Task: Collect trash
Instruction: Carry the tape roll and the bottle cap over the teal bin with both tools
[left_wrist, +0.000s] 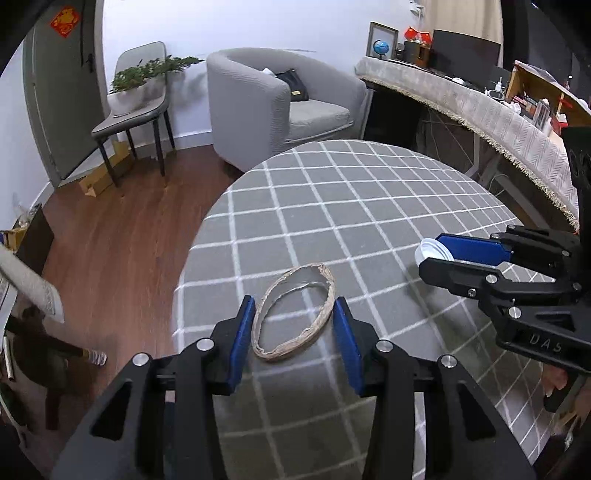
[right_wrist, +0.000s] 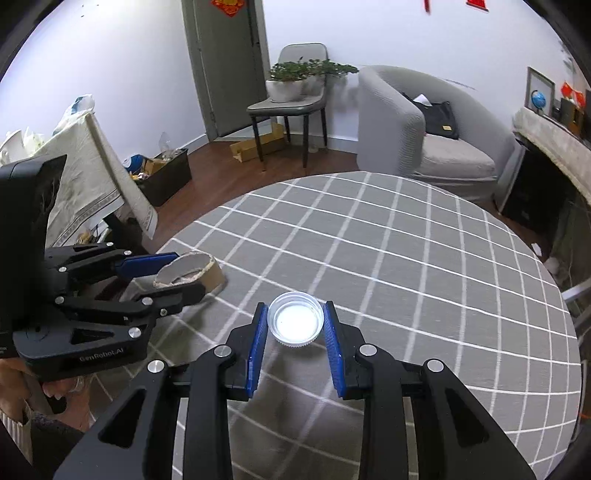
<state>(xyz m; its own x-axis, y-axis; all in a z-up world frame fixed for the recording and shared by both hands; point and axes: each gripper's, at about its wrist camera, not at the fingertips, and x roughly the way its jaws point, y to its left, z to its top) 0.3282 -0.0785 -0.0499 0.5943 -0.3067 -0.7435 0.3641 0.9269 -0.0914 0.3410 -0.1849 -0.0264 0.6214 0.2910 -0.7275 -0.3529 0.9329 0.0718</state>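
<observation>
Each hand-held gripper carries one piece of trash above the table (left_wrist: 369, 192): the left (left_wrist: 294, 325) pinches a cardboard ring (left_wrist: 295, 312), the right (right_wrist: 294, 325) clamps a white lid (right_wrist: 295, 322), freeing both for disposal together.

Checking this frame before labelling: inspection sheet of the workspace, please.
Surface: round table under grey white-checked cloth, otherwise bare.
Job's things: squashed brown cardboard ring; white round plastic lid, hollow side up.
Clutter: nothing seen on the table.
Grippers: left gripper shut on the ring, which looks lifted off the cloth; right gripper shut on the lid, blue fingers at its rim.
Cables: nothing seen on the table.
Surroundings: grey armchair, chair with potted plant, dark bin of rubbish on the floor.
</observation>
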